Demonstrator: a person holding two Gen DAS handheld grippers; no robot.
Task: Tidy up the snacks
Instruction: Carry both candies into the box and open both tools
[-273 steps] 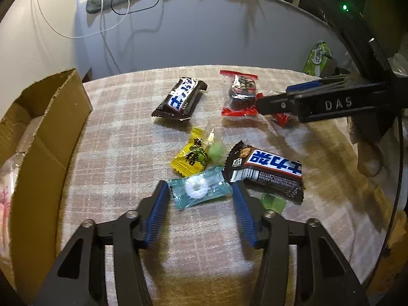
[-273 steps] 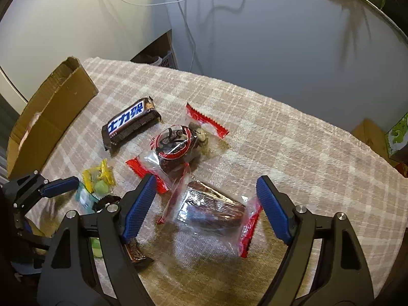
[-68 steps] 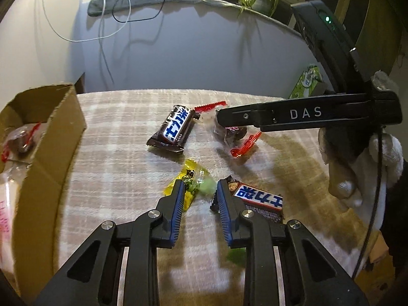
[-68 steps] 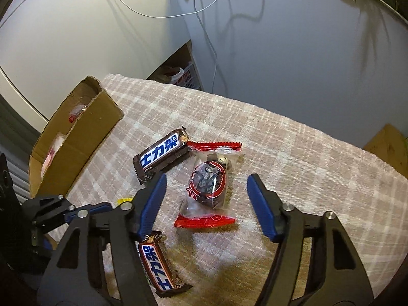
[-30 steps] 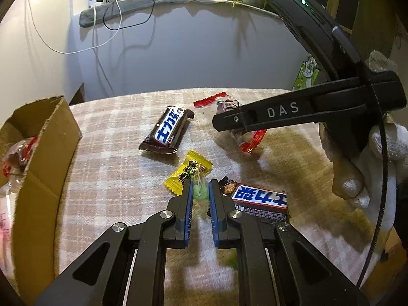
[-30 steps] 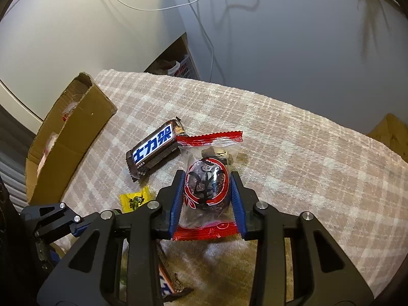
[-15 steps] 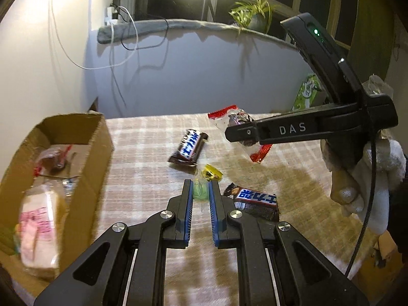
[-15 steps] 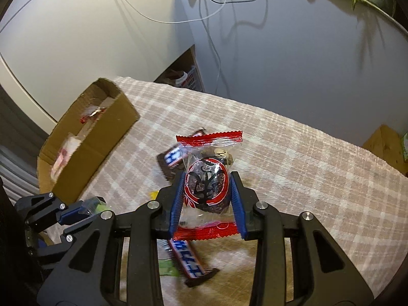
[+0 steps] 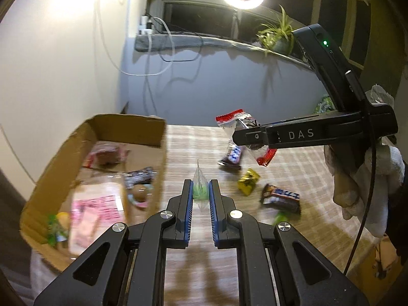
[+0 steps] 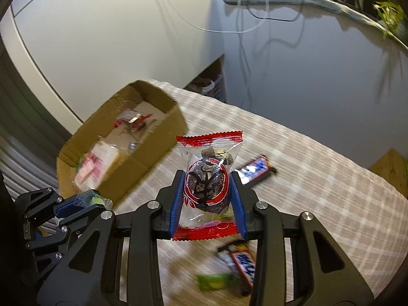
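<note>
Two grippers above a checked tablecloth [image 9: 293, 153]: cardboard box [image 9: 142, 132] at its left edge; right gripper [image 10: 207, 199] pinching a red-edged cake packet [image 10: 207, 178]; left gripper [image 9: 200, 199] clamping a clear-wrapped green candy [image 9: 200, 190] beside the box.

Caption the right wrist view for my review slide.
Right gripper holds a clear, red-edged snack packet above the plaid tablecloth, near the open cardboard box.
</note>
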